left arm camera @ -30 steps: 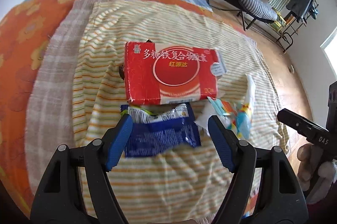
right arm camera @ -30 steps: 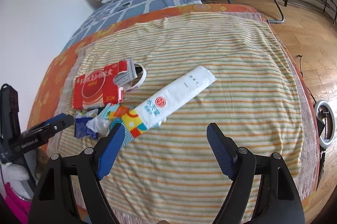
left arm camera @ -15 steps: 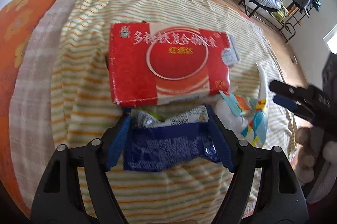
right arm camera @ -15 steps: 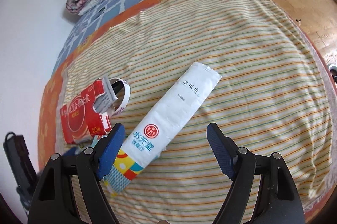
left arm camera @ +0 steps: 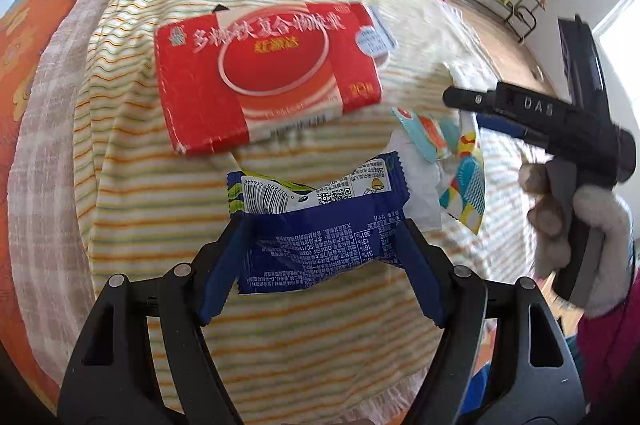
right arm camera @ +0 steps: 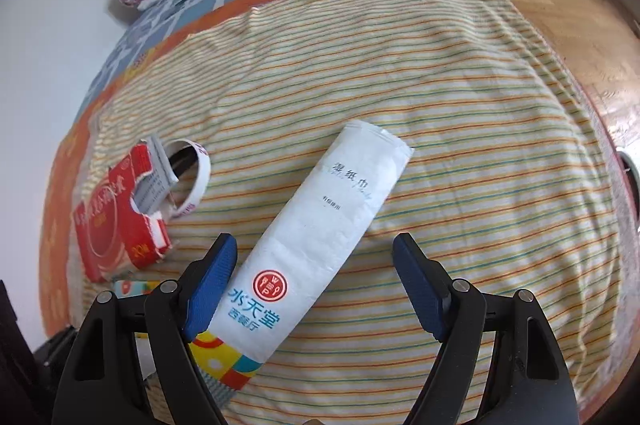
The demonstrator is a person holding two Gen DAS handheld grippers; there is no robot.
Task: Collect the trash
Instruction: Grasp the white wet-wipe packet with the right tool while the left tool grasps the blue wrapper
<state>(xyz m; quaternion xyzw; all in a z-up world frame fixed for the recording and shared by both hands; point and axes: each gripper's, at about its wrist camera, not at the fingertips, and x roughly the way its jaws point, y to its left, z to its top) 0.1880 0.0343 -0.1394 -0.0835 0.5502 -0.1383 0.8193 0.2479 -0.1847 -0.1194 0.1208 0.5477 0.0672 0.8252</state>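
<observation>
Between the left gripper's (left arm camera: 322, 253) blue pads sat a blue snack wrapper (left arm camera: 320, 225), pinched at both sides above the striped blanket (left arm camera: 132, 185), near the red box (left arm camera: 264, 73). The right gripper (right arm camera: 314, 285) was spread wide, holding nothing, its left pad touching the long white wet-wipe packet (right arm camera: 320, 237).

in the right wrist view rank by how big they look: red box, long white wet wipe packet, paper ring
1. long white wet wipe packet, though nearest the camera
2. red box
3. paper ring
</observation>
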